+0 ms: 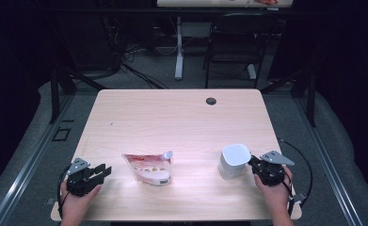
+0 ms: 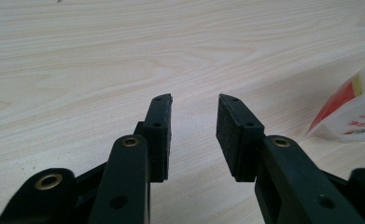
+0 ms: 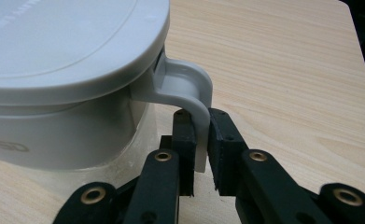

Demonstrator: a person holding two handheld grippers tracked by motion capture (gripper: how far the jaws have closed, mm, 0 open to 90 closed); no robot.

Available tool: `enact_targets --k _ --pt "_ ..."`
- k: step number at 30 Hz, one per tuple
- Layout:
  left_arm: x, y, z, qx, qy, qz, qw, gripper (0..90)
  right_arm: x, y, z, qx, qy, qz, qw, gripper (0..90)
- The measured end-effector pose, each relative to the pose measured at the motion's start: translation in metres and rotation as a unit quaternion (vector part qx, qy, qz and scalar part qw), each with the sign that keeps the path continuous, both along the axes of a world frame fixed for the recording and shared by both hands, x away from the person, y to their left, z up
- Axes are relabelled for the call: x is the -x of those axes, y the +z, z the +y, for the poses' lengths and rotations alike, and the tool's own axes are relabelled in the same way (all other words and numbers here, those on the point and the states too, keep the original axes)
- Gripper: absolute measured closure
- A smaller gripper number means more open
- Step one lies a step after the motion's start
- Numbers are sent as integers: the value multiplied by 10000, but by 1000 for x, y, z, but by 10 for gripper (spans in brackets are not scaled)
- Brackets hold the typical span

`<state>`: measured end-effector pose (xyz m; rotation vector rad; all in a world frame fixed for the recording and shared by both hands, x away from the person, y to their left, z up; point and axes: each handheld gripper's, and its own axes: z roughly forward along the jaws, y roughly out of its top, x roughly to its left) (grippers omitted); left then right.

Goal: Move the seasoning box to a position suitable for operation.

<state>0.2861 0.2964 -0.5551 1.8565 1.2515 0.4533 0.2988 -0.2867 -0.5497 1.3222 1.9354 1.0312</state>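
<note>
right gripper (image 3: pixel 200 154) fingers clamped on handle (image 3: pixel 189 91) of white lidded container (image 1: pixel 233 161), lower right of table (image 1: pixel 181 113); its base cut off | left gripper (image 2: pixel 194 135) fingers apart, nothing between | pouch (image 1: pixel 148 168) lower centre, print unreadable

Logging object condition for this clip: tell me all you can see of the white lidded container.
The white container looks like plastic: a rounded body, a flat lid closed on top and a curved side handle. It stands upright on the table at the right, well apart from the pouch. The right claw has its jaws closed on the handle's strip.
</note>
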Motion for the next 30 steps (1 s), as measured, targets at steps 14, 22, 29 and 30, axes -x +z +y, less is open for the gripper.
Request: enact_targets --k 14,22,29,30 --pt "3 2 -2 157 -114 -21 9998 660 8 3 8 139 -82 122 9998 831" --pt "5 2 -4 88 -108 -82 9999 659 12 4 15 188 -72 131 9997 837" --pt "5 2 -2 88 -61 -72 9999 658 15 5 17 172 -71 177 9997 836" --pt "5 2 -2 88 -61 -72 9999 658 15 5 17 172 -71 177 9997 836"
